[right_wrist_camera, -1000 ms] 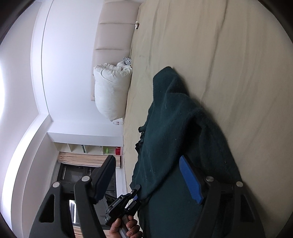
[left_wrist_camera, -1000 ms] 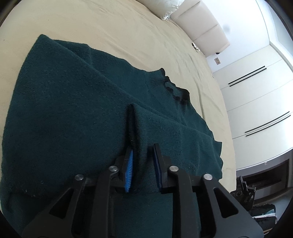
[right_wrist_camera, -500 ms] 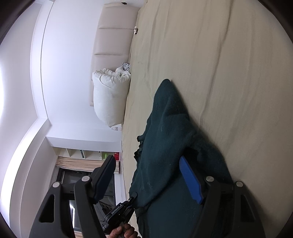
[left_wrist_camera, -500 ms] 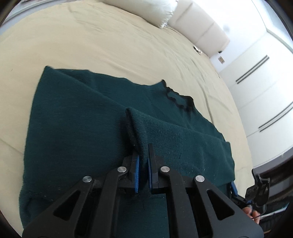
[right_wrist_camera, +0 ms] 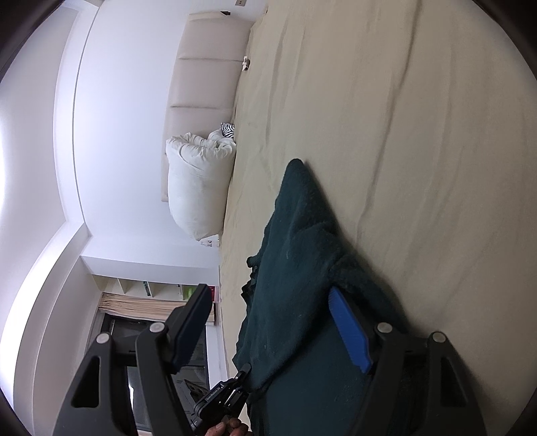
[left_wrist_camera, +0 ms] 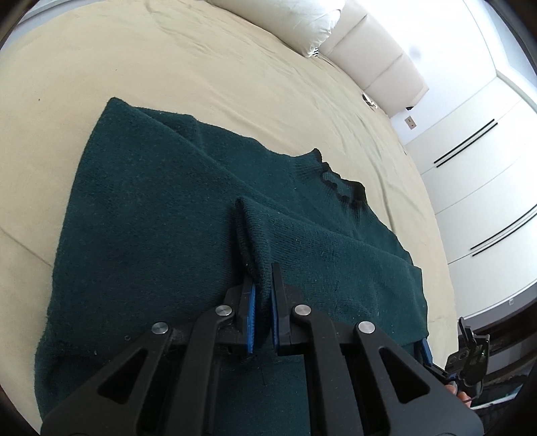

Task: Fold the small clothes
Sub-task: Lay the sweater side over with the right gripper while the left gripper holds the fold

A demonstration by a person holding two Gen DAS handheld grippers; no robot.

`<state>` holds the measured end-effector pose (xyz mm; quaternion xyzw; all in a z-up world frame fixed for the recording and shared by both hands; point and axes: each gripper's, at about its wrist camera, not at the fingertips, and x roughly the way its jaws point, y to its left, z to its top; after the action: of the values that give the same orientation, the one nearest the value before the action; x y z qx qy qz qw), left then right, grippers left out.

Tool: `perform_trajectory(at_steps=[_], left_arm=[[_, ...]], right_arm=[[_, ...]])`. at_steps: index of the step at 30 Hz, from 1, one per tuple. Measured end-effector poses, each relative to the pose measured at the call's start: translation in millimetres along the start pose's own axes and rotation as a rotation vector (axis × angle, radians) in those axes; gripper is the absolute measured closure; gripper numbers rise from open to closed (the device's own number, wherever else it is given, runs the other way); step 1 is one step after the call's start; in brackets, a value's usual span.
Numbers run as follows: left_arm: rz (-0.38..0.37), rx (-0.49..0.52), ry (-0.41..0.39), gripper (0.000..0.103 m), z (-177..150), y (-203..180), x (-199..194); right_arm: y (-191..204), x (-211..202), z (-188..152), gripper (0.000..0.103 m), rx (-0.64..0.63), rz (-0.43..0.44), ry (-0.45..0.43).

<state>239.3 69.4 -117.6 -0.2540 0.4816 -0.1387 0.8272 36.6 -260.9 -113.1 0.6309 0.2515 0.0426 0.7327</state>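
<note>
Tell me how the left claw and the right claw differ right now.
The left claw is shut, pinching a raised fold of the green sweater; the right claw stands wide open and grips nothing. The left one sits over the sweater's middle; the right one is at its edge, one pad against the cloth. Both have black fingers with blue pads.

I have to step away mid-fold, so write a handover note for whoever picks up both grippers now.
Left gripper: jaws have just closed, shut on a pinched ridge of the dark green sweater.
Right gripper: open, holding nothing, one finger against the sweater's edge.
Sweater lies on the beige bed, one sleeve already folded across the body, collar toward the pillow.
Left to do: carry the pinched part over, finish folding.
</note>
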Motion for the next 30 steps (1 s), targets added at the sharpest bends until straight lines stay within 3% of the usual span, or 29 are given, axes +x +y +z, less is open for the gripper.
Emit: perform_trajectory(at_steps=[4, 10, 19, 27, 30], left_arm=[[-0.004, -0.007, -0.001, 0.097, -3.7, 4.8, -3.7], [0.004, 0.011, 0.022, 0.097, -4.9, 4.2, -0.1], [-0.004, -0.005, 0.017, 0.097, -3.6, 8.0, 1.7], [-0.003, 0.014, 0.014, 0.097, -7.6, 7.8, 5.3], [-0.006, 0.012, 0.013, 0.096, -9.4, 8.4, 8.4]], right_arm=[[1.9, -13.4, 6.3, 0.028, 0.014, 0.019, -0.002], [15.7, -41.6, 40.0, 0.028, -0.008, 0.021, -0.100], [47.9, 30.6, 54.2, 0.028, -0.121, 0.013, 0.089], [47.6, 89.2, 66.4, 0.028, -0.140, -0.024, 0.177], [26.6, 118.2, 69.1, 0.028, -0.133, -0.124, 0.255]])
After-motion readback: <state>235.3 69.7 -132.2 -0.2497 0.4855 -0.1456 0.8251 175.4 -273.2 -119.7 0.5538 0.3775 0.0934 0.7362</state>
